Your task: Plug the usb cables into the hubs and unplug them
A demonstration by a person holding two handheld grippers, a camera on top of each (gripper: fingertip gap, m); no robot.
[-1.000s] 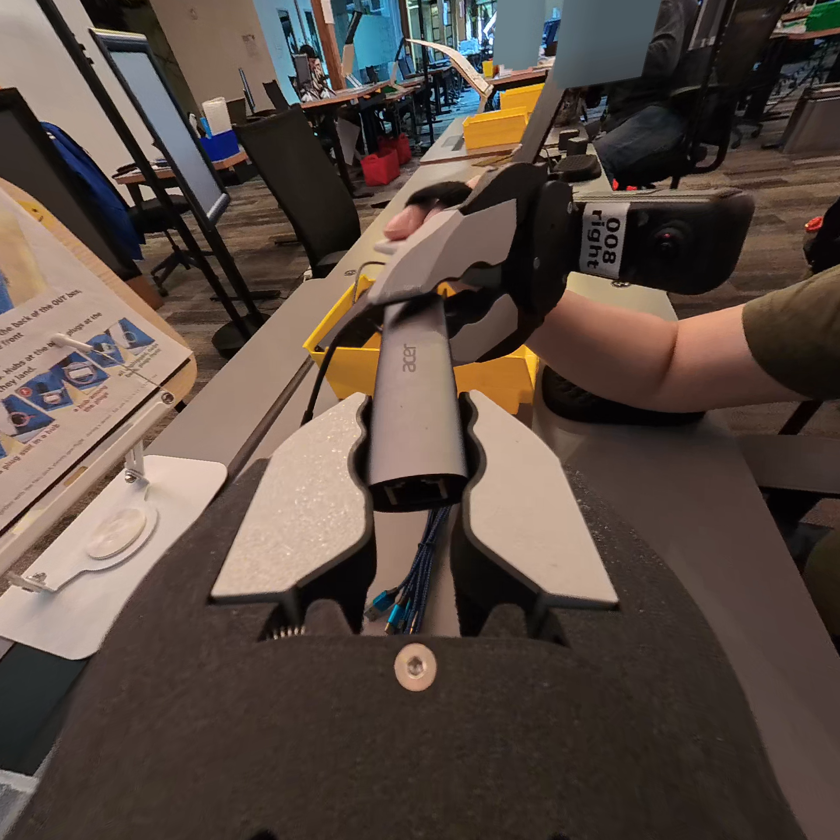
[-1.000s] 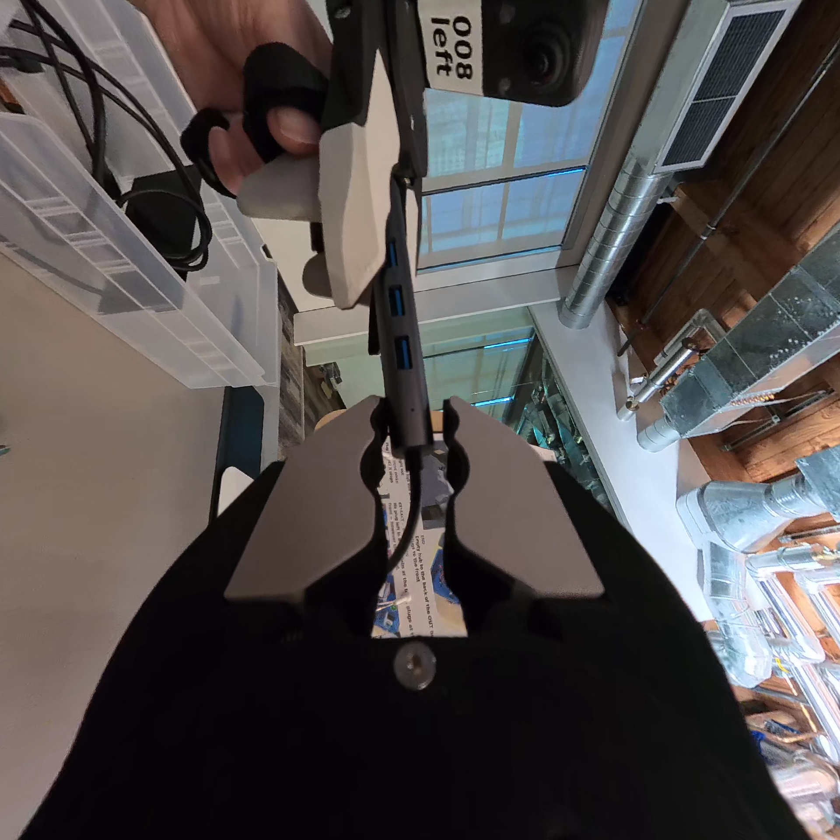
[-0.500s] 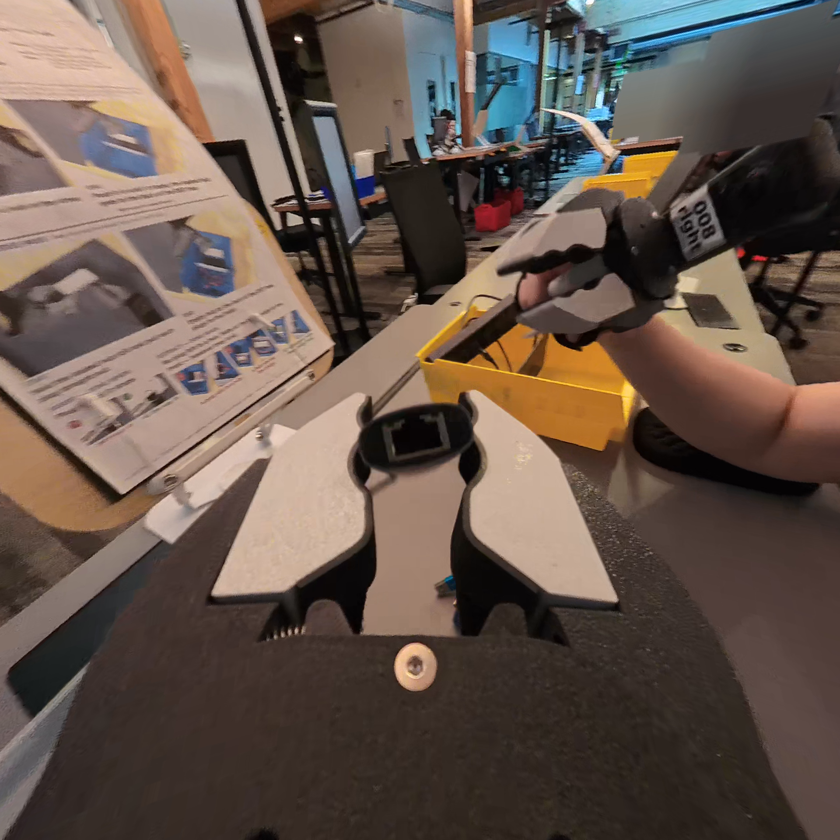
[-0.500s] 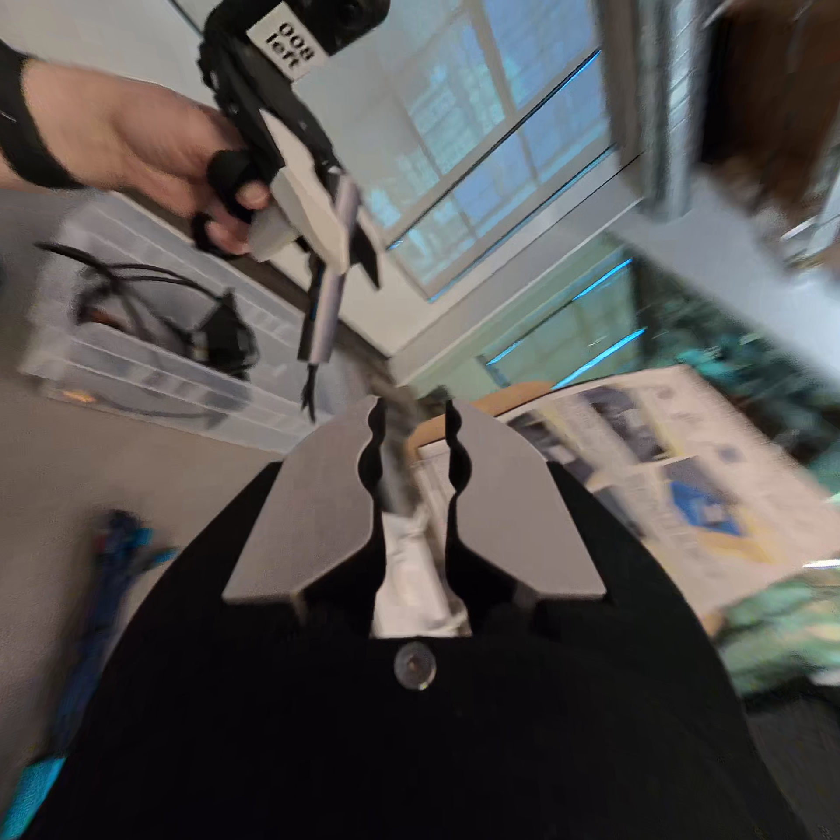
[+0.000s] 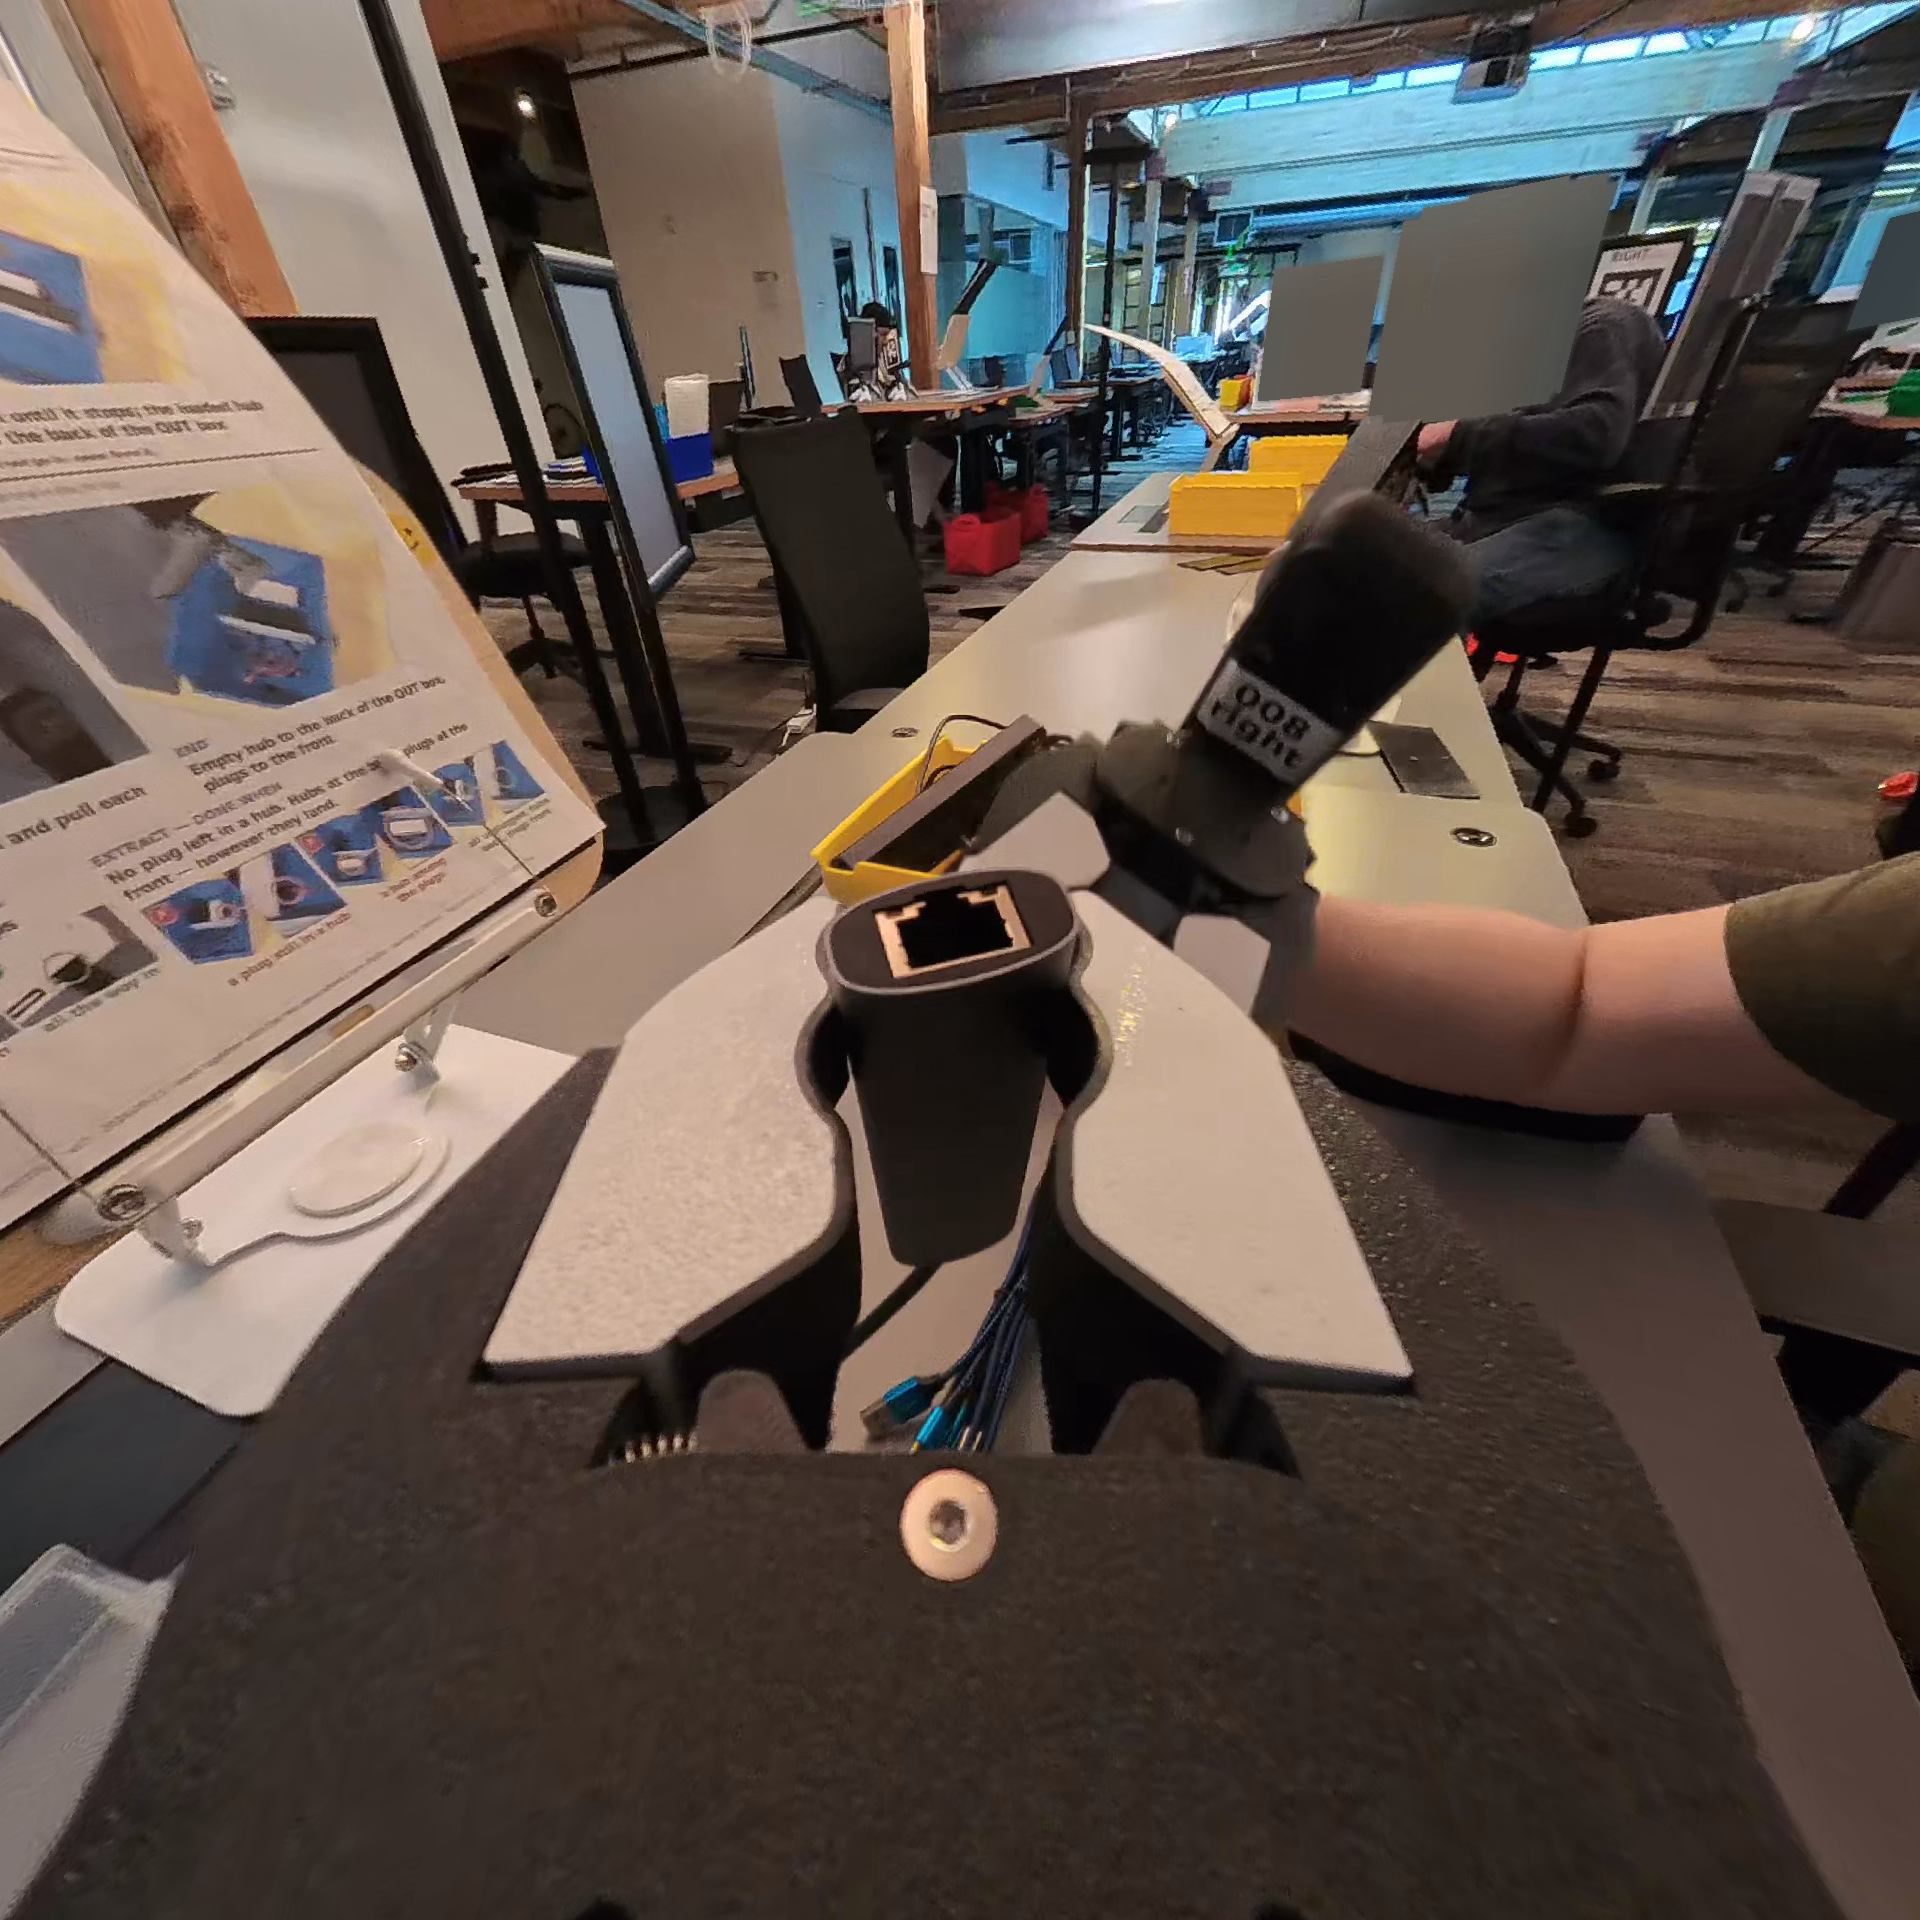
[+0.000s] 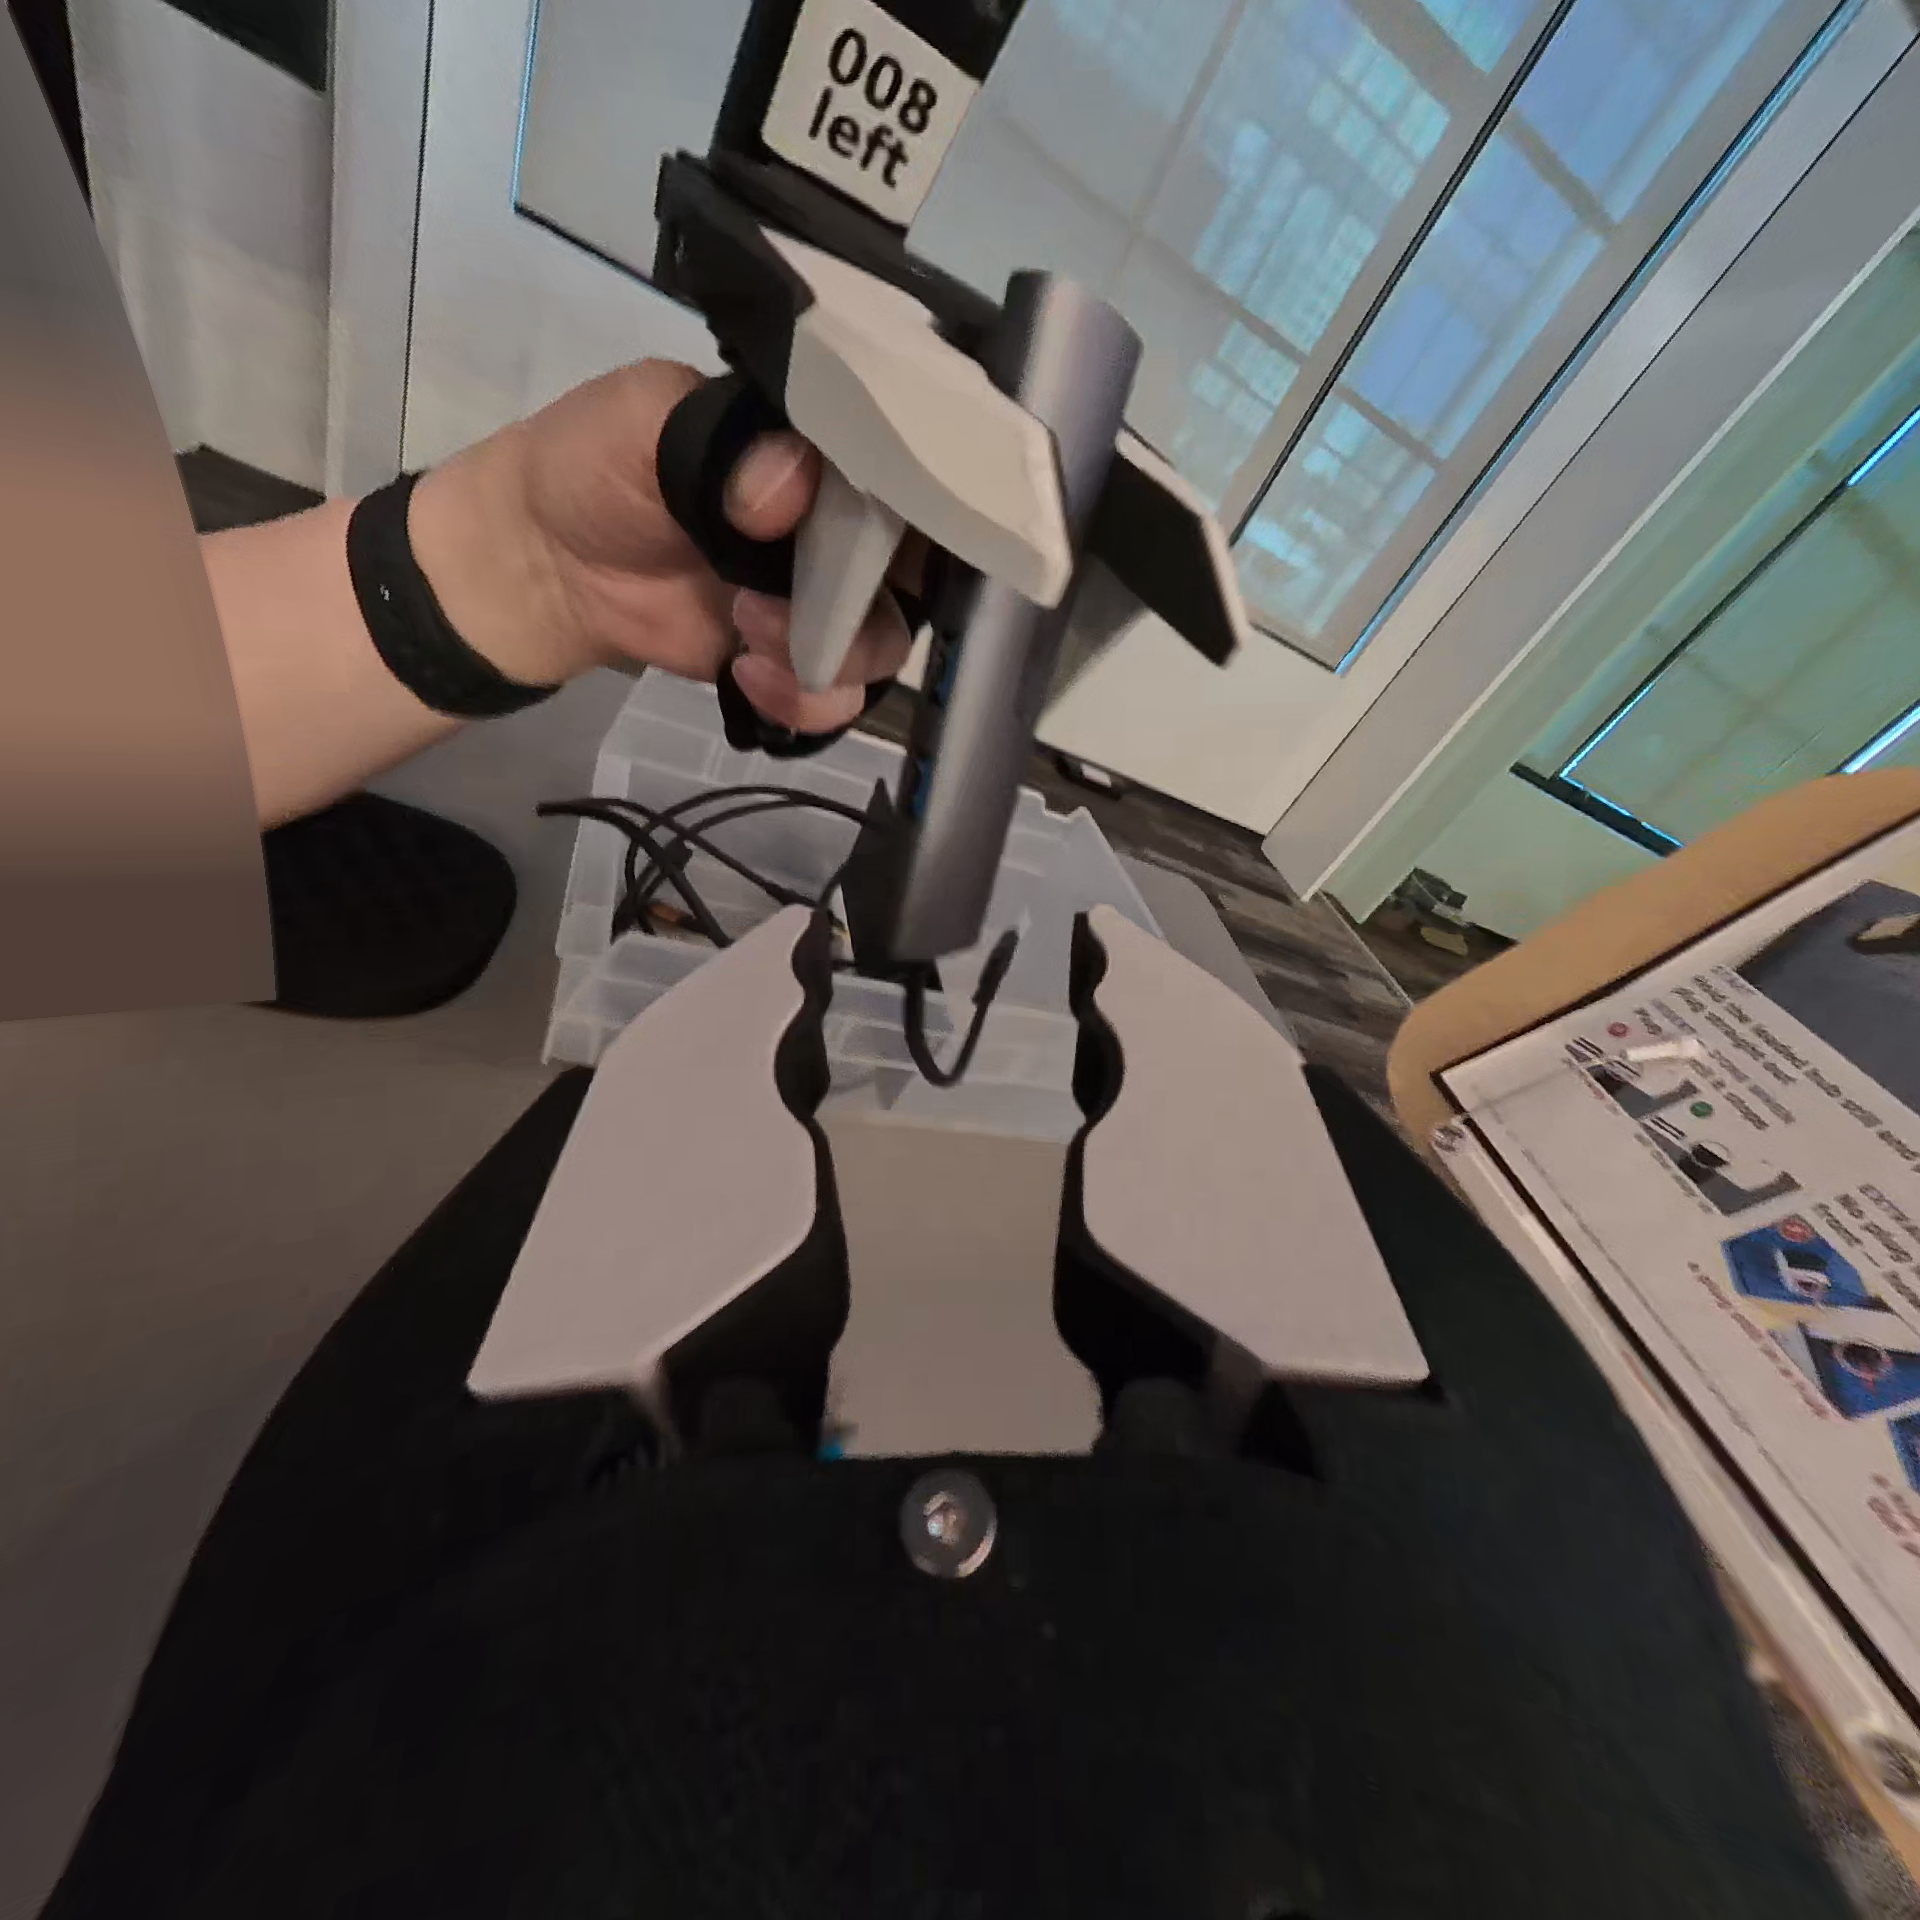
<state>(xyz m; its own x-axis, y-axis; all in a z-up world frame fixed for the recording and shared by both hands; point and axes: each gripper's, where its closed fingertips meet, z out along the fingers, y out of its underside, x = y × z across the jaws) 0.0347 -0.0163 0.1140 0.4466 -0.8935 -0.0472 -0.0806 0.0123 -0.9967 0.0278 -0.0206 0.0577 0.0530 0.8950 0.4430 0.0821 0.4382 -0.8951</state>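
The left hand-held gripper (image 5: 951, 1023), two flat, grainy grey plates with scalloped inner edges on a black foam-like body, is clamped on a slim, smooth dark-grey metal usb hub (image 5: 948, 1049) with rounded corners, held above the table; the hub's square end socket faces the left wrist camera, and a short black lead curls from its lower end. The right hand-held gripper (image 6: 948, 997) has its plates spread apart with nothing between them, just below the hub's lower end. Braided blue usb cables (image 5: 961, 1371) with bright blue plugs lie on the matte grey table (image 5: 1538, 1226). Beyond sit a yellow plastic bin (image 5: 883, 831), a clear ribbed plastic box (image 6: 1049, 862) of black cords, and a laminated instruction sheet (image 5: 208, 748) on a white stand.
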